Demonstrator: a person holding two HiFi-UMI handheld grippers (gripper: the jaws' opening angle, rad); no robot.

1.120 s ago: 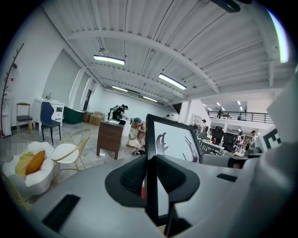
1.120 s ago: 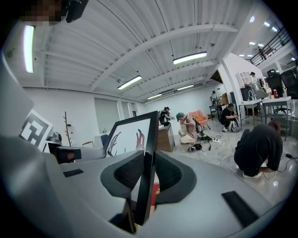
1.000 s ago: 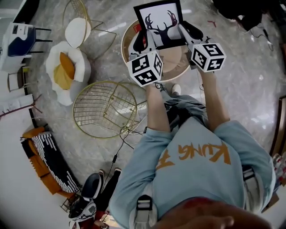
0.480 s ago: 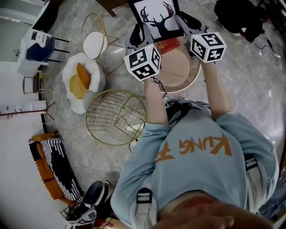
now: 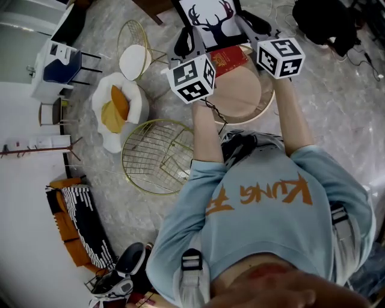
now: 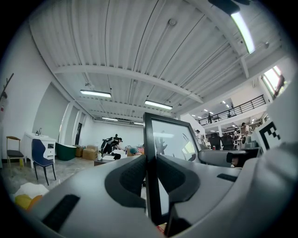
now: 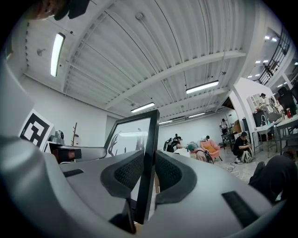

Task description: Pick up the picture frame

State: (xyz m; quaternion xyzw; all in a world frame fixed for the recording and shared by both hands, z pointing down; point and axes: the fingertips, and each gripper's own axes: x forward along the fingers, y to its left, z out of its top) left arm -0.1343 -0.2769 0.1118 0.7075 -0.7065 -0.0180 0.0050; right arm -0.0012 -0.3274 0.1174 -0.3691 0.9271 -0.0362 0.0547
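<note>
The picture frame (image 5: 212, 17) is black-edged with a black antler print on white, and it hangs upright above the round table. My left gripper (image 5: 186, 40) is shut on its left edge and my right gripper (image 5: 255, 26) on its right edge. In the left gripper view the frame's black edge (image 6: 150, 153) stands clamped between the two dark pads, the glass (image 6: 172, 144) running off to the right. In the right gripper view the frame's other edge (image 7: 148, 158) sits pinched between the pads the same way. Both grippers point level.
Under the frame is a round wooden table (image 5: 240, 99) with a red book (image 5: 229, 59) on it. To the left stand a gold wire chair (image 5: 157, 155), a white seat with a yellow cushion (image 5: 117, 108) and a white-topped stool (image 5: 135, 61). A dark bag (image 5: 328, 21) lies at top right.
Both grippers have risen together with the frame held between them, lifting it off the round table. The red book beneath has come into sight.
</note>
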